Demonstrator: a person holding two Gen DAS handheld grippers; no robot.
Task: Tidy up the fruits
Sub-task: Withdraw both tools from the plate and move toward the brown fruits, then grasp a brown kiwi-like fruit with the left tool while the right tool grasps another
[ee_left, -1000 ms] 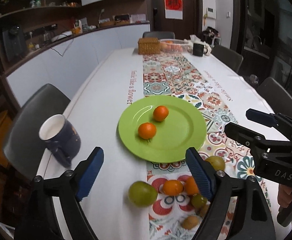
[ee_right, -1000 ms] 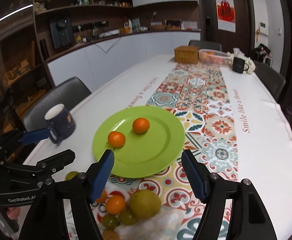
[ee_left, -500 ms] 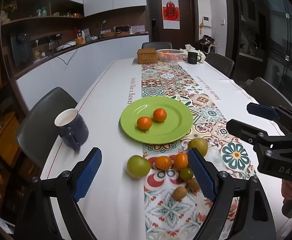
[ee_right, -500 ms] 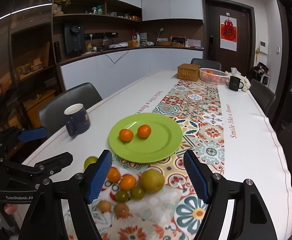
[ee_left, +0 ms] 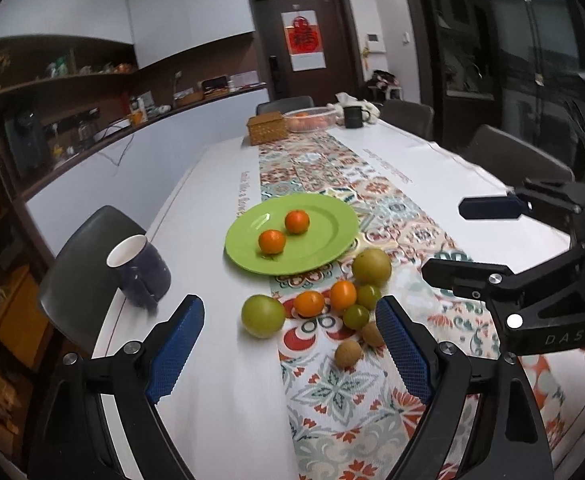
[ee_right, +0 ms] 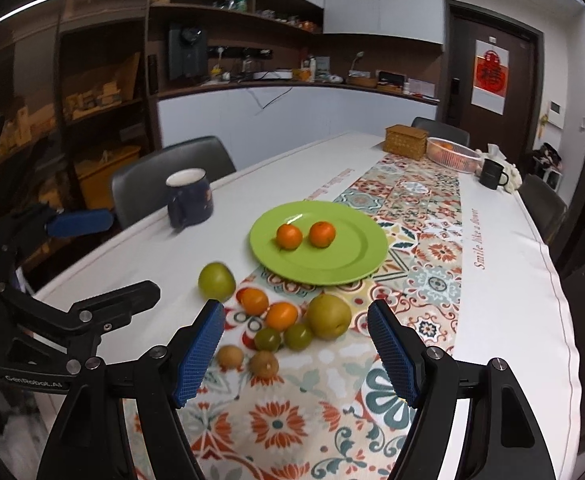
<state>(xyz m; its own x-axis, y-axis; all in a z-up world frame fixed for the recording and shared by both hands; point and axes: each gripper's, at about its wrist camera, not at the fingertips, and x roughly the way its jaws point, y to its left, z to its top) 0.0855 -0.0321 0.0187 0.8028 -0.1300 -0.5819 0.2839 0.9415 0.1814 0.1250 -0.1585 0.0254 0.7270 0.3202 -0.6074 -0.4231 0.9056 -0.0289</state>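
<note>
White cloth covers the long bench (ee_left: 220, 400), and a tiled red, teal and cream runner (ee_right: 420, 216) lies down its middle, straight ahead of both grippers. Beyond the bench stand white lower cabinets, dark wooden shelves and a brown door with a red poster (ee_left: 303, 40). Dark chairs (ee_right: 172, 172) line both long sides. At the far end sit a wicker box (ee_left: 267, 129), a shallow basket (ee_right: 451, 153) and a black mug (ee_right: 492, 174).

The left hand-held gripper (ee_left: 288, 340) is spread wide with nothing between its blue pads (ee_left: 176, 352); the right hand-held gripper (ee_right: 295, 354) is also spread and empty. Each hangs over the near end of the bench, with its partner showing at the side of its view.

Ahead of both, on the runner, a green plate (ee_left: 324, 248) carries two oranges (ee_left: 271, 241), close together. Nearer, just in front of the fingertips, the loose fruits cluster: a large yellowish pear (ee_right: 328, 316), a green apple (ee_left: 263, 315) off on the white cloth, two more oranges (ee_right: 280, 315), two small green fruits (ee_right: 298, 336) and two small brown ones (ee_right: 264, 363).

A dark blue mug (ee_left: 140, 270) stands near the bench's left edge, ahead-left of the left gripper. Bare white cloth lies open to the right of the runner.
</note>
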